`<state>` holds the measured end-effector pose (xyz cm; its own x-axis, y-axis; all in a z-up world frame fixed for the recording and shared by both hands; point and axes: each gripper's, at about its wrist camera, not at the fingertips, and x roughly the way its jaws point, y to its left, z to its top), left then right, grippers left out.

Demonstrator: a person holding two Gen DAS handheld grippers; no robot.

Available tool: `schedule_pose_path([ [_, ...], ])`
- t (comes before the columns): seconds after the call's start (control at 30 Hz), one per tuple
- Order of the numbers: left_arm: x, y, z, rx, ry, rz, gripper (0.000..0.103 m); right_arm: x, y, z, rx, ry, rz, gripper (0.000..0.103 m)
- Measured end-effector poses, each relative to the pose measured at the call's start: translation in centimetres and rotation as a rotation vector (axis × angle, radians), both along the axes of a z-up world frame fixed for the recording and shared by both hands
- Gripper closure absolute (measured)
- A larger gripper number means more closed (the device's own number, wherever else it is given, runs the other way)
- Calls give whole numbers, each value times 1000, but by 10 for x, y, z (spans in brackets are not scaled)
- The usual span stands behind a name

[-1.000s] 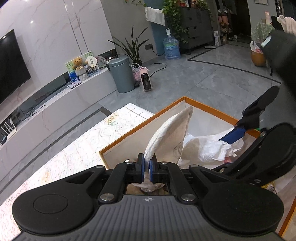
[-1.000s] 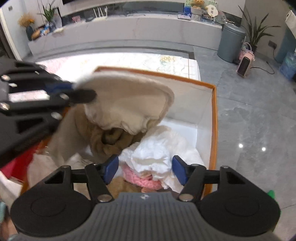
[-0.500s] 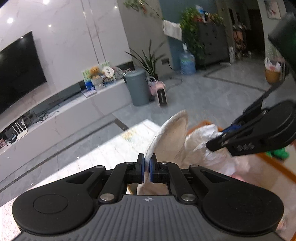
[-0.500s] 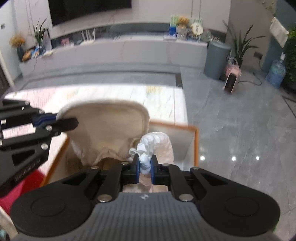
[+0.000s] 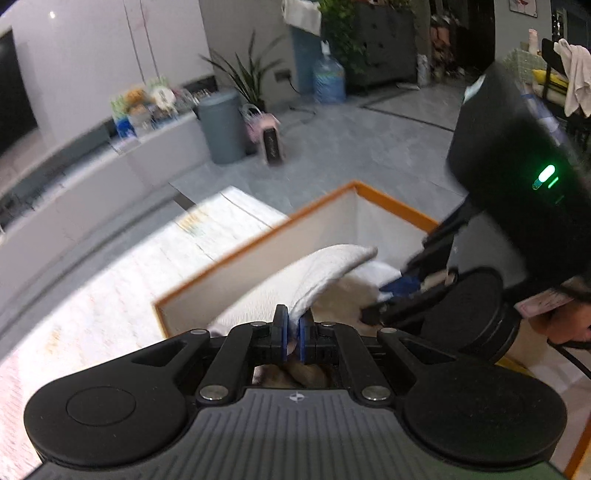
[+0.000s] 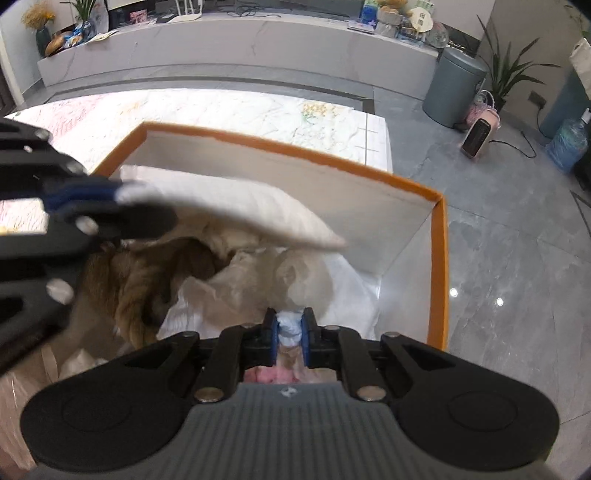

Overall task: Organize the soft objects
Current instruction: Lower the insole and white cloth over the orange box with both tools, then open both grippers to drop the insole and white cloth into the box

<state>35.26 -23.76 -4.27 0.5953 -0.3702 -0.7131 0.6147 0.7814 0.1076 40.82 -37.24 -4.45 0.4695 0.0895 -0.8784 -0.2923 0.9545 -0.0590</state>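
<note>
The left gripper [image 5: 291, 334] is clamped on the near edge of a cream cloth [image 5: 325, 273], which stretches out over the box [image 5: 391, 205]; in the right wrist view that cloth [image 6: 236, 206] spans the box's left half above the other soft things. The right gripper [image 6: 289, 334] has its jaws easing apart, with a bunched white plastic bag [image 6: 258, 291] between the pads, which press on it. Under it lies something pink [image 6: 273, 376], and to the left a brown plush [image 6: 147, 280]. The box [image 6: 437, 273], white inside with an orange rim, stands at the right end of a pale patterned surface [image 6: 258, 110]. On the floor beyond stand a grey bin [image 6: 454, 90], a small heater [image 6: 478, 134] and a water jug [image 6: 569, 142]. No writing can be read: the items on the far ledge [image 6: 402, 22] are too small, and the left view is blurred.
</note>
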Motion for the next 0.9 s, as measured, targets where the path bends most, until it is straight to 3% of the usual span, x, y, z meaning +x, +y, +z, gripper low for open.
schedule_pose_path([
  [0.17, -8, 3, 0, 5, 6, -33, 83, -11, -2, 12, 5, -31, 0, 83],
  [0.23, -14, 5, 5, 8, -4, -50, 74, -17, 0, 18, -6, -37, 2, 77],
  [0.3, -21, 9, 11, 0, -10, -52, 58, -25, -1, 22, -9, -45, 3, 74],
  [0.43, -34, 24, 23, -42, 5, -48, 51, -43, -1, 32, -7, -68, -19, 65],
  [0.5, -43, 32, 30, -62, 2, -50, 42, -50, -1, 37, -14, -78, -25, 58],
  [0.73, -83, 65, 57, -105, -97, -23, 38, -88, 11, 60, -32, -118, -41, 51],
  [0.9, -110, 95, 74, -176, -146, 50, 38, -118, 26, 83, 1, -179, -46, 48],
])
